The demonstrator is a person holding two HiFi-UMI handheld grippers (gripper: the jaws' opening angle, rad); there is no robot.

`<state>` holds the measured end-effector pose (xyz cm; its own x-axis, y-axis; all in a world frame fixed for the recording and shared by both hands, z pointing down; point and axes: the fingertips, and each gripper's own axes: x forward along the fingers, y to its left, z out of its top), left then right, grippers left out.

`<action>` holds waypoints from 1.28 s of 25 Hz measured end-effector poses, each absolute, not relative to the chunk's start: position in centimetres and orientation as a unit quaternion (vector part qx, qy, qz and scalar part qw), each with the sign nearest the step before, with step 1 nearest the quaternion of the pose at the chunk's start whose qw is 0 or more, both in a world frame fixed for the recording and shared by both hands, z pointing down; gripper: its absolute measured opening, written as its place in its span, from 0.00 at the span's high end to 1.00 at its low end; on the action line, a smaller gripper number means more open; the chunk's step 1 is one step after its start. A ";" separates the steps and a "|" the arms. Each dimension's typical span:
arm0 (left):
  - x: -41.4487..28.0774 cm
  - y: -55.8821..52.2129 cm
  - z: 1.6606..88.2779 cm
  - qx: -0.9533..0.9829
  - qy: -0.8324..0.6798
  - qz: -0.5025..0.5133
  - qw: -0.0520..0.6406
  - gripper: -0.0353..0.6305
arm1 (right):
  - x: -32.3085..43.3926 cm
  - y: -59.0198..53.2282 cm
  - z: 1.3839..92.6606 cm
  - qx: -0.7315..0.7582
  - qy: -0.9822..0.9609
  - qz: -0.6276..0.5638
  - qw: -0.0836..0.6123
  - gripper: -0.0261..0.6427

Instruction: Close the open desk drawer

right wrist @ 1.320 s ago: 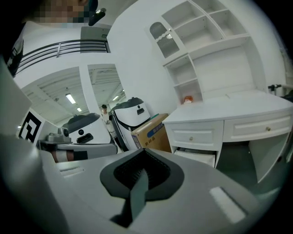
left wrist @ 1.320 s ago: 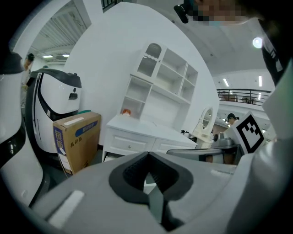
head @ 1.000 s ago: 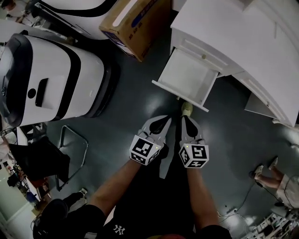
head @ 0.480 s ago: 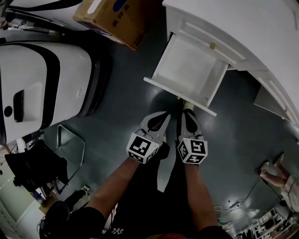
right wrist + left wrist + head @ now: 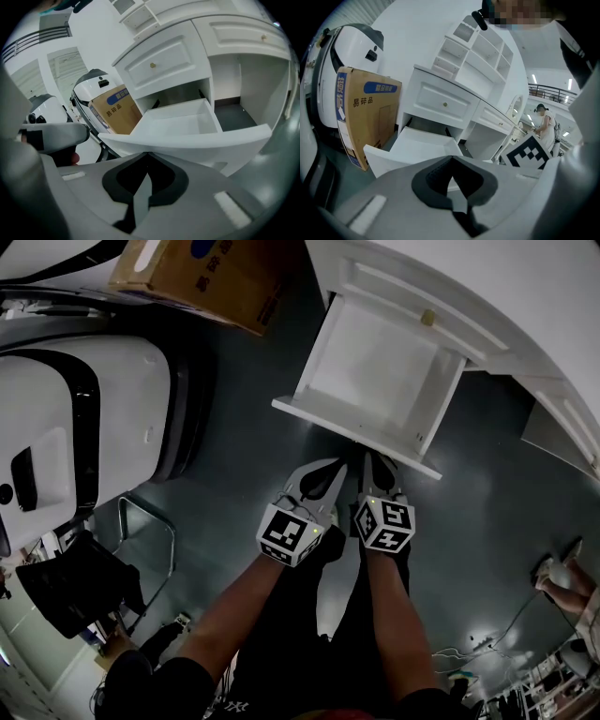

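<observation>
Drawer [image 5: 375, 381] was pulled well out of the desk [image 5: 487, 287], empty inside, its front panel [image 5: 356, 435] toward the person. The panel's long axis ran left-right with a slight slant, so my read is the closing push goes far, along the slide, into the desk.

Both grippers sat just near of that panel. The right hand-held gripper [image 5: 377, 461] was the nearer one, tips at the panel's edge; contact couldn't be confirmed. The left hand-held gripper [image 5: 323, 468] was just beside it, a bit short of the panel. Both had their jaws together with nothing between them.

The head view gave the layout: cardboard box [image 5: 211, 273] far left, white machine [image 5: 75, 409] left. Only the right gripper view showed the panel looming straight over the jaw tips. Only the left gripper view showed the shut upper drawer [image 5: 443, 102] above the opening.
</observation>
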<state>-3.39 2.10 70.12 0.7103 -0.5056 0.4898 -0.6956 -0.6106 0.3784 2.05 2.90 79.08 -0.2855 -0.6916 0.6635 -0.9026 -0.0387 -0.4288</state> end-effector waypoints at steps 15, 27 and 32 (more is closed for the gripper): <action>-1.9 -0.9 71.2 0.878 -0.343 0.171 0.286 0.95 | 4.0 -1.0 79.4 0.606 -0.670 0.416 0.105 0.93; 0.1 -5.8 71.1 0.879 -0.350 0.163 0.280 0.95 | 7.3 -7.3 79.0 0.613 -0.673 0.403 0.098 0.93; 1.1 -7.6 71.2 0.880 -0.350 0.160 0.279 0.95 | 8.1 -8.9 79.0 0.613 -0.673 0.403 0.095 0.93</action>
